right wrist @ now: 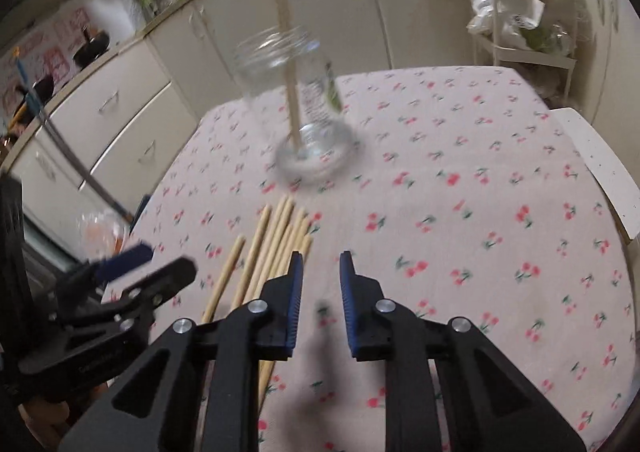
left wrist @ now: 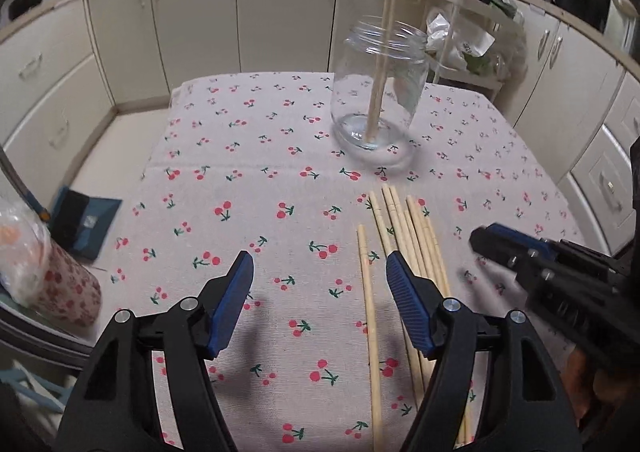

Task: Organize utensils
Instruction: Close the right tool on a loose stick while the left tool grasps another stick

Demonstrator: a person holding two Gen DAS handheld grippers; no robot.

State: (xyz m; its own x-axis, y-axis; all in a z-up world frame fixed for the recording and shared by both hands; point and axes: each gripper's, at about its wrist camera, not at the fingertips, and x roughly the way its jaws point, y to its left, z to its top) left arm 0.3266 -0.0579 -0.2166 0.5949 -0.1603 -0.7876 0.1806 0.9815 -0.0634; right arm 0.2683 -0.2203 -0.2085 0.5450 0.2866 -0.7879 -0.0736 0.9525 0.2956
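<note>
A glass jar (left wrist: 378,91) was observed upright on the cherry-print tablecloth (left wrist: 240,211), with two chopsticks (left wrist: 386,31) standing in it. The loose chopsticks (left wrist: 416,236) were found flat on the cloth, near the jar. The left gripper (left wrist: 320,272) was held spread above them, nothing grasped. The right gripper (right wrist: 320,268), somewhat blurred, appeared narrowly parted and empty, beside the bundle.
</note>
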